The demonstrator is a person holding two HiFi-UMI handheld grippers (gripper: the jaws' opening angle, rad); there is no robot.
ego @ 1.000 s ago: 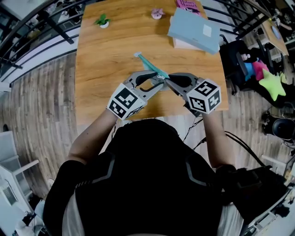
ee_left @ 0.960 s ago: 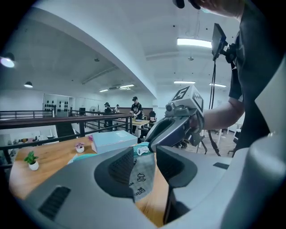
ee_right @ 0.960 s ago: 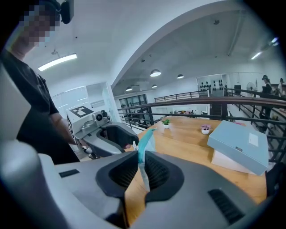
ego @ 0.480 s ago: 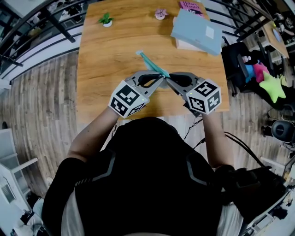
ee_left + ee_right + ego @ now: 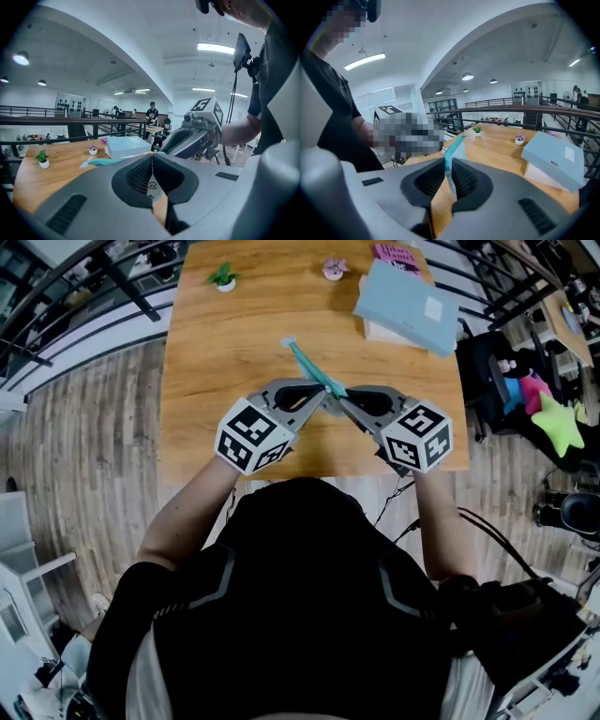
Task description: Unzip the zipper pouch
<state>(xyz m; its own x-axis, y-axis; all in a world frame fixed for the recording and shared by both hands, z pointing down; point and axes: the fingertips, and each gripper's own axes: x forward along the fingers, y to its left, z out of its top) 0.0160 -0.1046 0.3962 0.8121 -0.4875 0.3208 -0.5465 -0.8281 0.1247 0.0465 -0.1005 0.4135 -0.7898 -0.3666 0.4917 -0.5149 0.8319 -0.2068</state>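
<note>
The teal zipper pouch (image 5: 305, 364) hangs edge-on above the wooden table (image 5: 216, 362), between both grippers. My right gripper (image 5: 339, 400) is shut on the pouch's near end; in the right gripper view the teal fabric (image 5: 454, 146) rises from between the pads of the right gripper (image 5: 446, 165). My left gripper (image 5: 325, 396) meets it from the left. The left gripper (image 5: 152, 160) has its jaws pressed together on a small pale printed tab (image 5: 152, 185) at the pouch's end. The rest of the pouch (image 5: 105, 161) stretches away to the left behind the jaws.
A light blue box (image 5: 408, 304) lies on a pink book at the table's far right. A small green potted plant (image 5: 223, 277) and a pink flower pot (image 5: 335, 268) stand along the far edge. Black railings flank the table; bags and a green star toy (image 5: 555, 418) sit right.
The left gripper's jaws have closed from wide open onto the near end of the pouch. Both grippers and the pouch have stayed nearly in place.
</note>
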